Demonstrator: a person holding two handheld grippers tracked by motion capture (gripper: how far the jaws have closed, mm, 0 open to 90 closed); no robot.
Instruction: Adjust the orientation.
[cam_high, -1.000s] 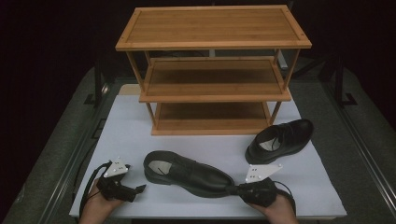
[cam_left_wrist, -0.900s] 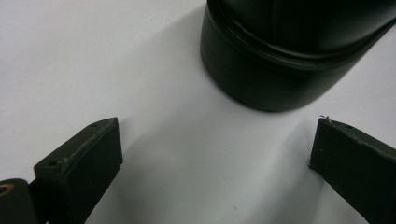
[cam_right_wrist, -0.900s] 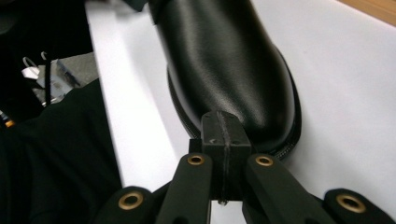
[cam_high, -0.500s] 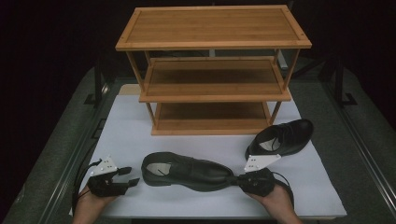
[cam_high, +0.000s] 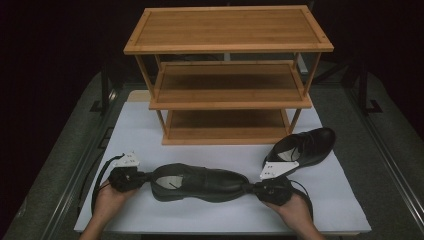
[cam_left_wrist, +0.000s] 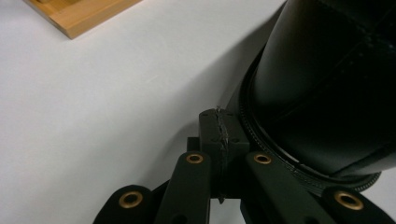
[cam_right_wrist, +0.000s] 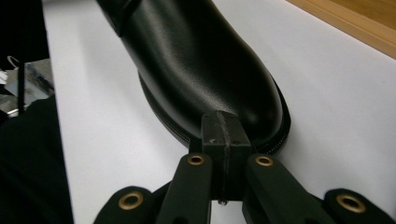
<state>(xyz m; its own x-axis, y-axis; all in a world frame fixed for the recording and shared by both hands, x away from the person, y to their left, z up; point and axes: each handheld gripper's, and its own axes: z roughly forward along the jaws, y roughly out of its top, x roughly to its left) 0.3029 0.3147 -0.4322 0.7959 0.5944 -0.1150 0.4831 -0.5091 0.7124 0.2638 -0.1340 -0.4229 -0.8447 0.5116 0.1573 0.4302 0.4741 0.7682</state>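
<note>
From above, the left tool (cam_high: 142, 177) meets the heel and the right tool (cam_high: 250, 188) the toe of a black shoe (cam_high: 200, 182) on the counter (cam_high: 140, 130).

The left tool's (cam_left_wrist: 224, 135) view shows jaws pressed together beside the heel.

The right tool's (cam_right_wrist: 224, 128) jaws are likewise closed, empty, against the toe.

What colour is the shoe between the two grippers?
Glossy black; the shoe shows best in the right gripper view.

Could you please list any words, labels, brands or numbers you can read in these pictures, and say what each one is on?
None can be read.
Insole of the near shoe: a small dark mark, too small and blurred to read.
Far shoe, wooden rack, white sheet, left gripper and right gripper: no text visible.
</note>
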